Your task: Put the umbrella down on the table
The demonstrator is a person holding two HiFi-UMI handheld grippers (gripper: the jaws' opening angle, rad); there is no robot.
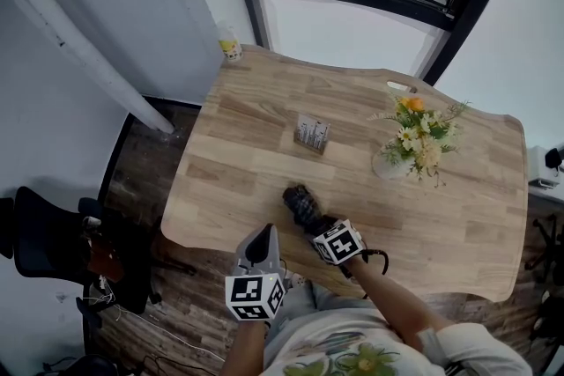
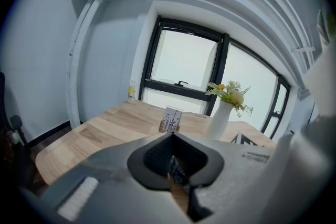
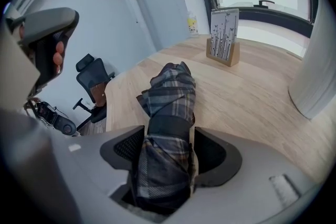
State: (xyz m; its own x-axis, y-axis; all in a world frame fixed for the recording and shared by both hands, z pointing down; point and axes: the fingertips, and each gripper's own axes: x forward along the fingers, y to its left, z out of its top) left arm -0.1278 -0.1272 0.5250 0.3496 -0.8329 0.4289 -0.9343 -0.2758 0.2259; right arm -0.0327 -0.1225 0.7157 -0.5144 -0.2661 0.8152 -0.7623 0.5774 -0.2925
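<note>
Right gripper view: umbrella [image 3: 169, 97] lies on the table [image 3: 252, 97].
Jaws of right gripper [image 3: 169, 152] stand wide apart, straddling the umbrella without clamping it; jaws of left gripper [image 2: 177, 176] closed, empty.

Bright, even daylight from the window [image 1: 352, 35]; blown-out white at the panes. Only faint, soft shadows on the table [image 1: 264, 163]. Heavy fisheye bending and black vignetted corners in both gripper views, soft focus up close. Sharp head view.
</note>
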